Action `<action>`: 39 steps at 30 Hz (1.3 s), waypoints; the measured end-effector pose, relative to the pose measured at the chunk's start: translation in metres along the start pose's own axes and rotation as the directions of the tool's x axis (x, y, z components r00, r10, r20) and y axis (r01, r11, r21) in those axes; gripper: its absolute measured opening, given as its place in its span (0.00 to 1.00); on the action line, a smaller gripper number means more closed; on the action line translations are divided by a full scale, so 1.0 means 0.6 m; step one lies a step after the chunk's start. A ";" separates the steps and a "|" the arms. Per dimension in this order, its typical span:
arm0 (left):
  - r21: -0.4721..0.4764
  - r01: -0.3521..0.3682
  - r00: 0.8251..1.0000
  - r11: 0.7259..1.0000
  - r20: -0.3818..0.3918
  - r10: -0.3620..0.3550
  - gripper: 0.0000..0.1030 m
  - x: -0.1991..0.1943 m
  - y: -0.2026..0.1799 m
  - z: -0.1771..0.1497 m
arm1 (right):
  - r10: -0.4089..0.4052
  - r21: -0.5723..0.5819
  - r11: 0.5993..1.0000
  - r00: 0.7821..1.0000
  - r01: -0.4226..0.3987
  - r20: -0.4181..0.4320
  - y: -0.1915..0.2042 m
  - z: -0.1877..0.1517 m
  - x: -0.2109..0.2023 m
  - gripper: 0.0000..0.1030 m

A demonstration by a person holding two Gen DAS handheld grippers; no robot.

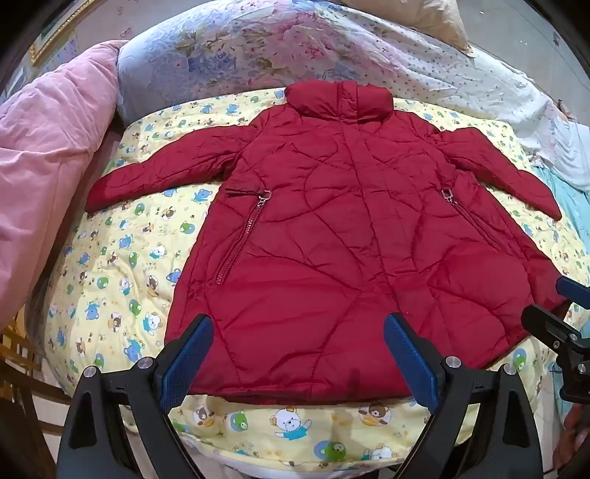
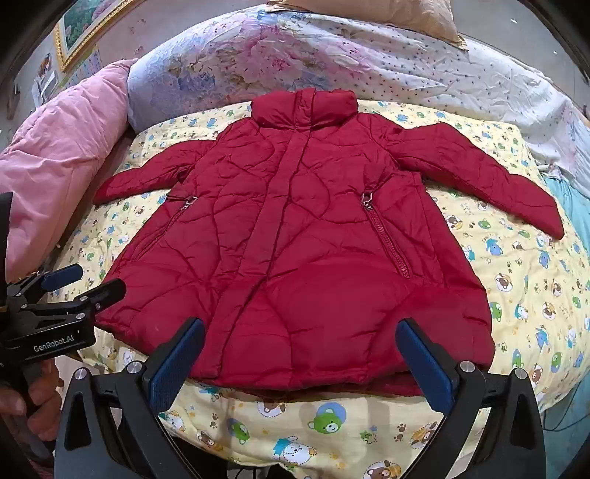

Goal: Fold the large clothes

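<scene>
A red quilted coat (image 1: 332, 221) lies spread flat, front up, on a yellow bear-print sheet (image 1: 121, 265) that covers the bed. Its long axis runs from the hem at the bottom centre of the frame up to the stand-up collar (image 1: 339, 99) near the top centre. Both sleeves reach out and slightly downward: one sleeve (image 1: 158, 173) toward the left edge, the other sleeve (image 1: 501, 165) toward the right. Two zipped pockets slant down the front, each with a metal pull.

Along the left edge a pink quilt (image 1: 48, 154) is heaped, near the left cuff. Behind the collar, across the top of the frame, lies a floral duvet (image 1: 258, 48), with a tan pillow (image 1: 427, 18) at the upper right. A strip of turquoise cloth (image 1: 571, 199) shows at the right edge, just past the right cuff. In the right wrist view a framed picture (image 2: 88, 25) hangs at the upper left.

The left gripper (image 1: 298, 353) hovers over the hem with its blue-padded fingers wide apart, nothing between them. The right gripper (image 2: 300, 353) hangs likewise over the hem, fingers fully spread and empty. A hand (image 2: 40, 398) on the left gripper's handle shows at the lower left of the right wrist view.
</scene>
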State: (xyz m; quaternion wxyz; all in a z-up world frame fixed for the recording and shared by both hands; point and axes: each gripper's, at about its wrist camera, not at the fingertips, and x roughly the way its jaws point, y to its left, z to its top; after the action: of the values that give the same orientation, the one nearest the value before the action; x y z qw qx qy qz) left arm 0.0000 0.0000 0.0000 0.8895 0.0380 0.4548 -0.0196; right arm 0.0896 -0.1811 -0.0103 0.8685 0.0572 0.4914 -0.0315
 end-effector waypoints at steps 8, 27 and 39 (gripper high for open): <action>-0.003 -0.001 1.000 1.000 0.000 0.001 0.92 -0.001 -0.002 0.000 | -0.003 0.000 1.000 1.000 0.003 0.004 0.001 0.001 -0.001 1.00; -0.002 0.003 1.000 1.000 -0.002 -0.003 0.92 0.004 -0.001 0.001 | 0.000 0.002 1.000 1.000 0.000 0.001 0.004 0.002 0.001 1.00; 0.004 0.001 1.000 1.000 0.011 -0.001 0.92 0.005 -0.004 0.002 | 0.002 0.002 1.000 1.000 -0.002 0.003 0.007 0.001 0.003 1.00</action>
State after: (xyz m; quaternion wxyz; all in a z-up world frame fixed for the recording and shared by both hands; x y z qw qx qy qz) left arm 0.0024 -0.0024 -0.0018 0.8920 0.0395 0.4497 -0.0214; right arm 0.0914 -0.1771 -0.0114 0.8692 0.0584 0.4900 -0.0310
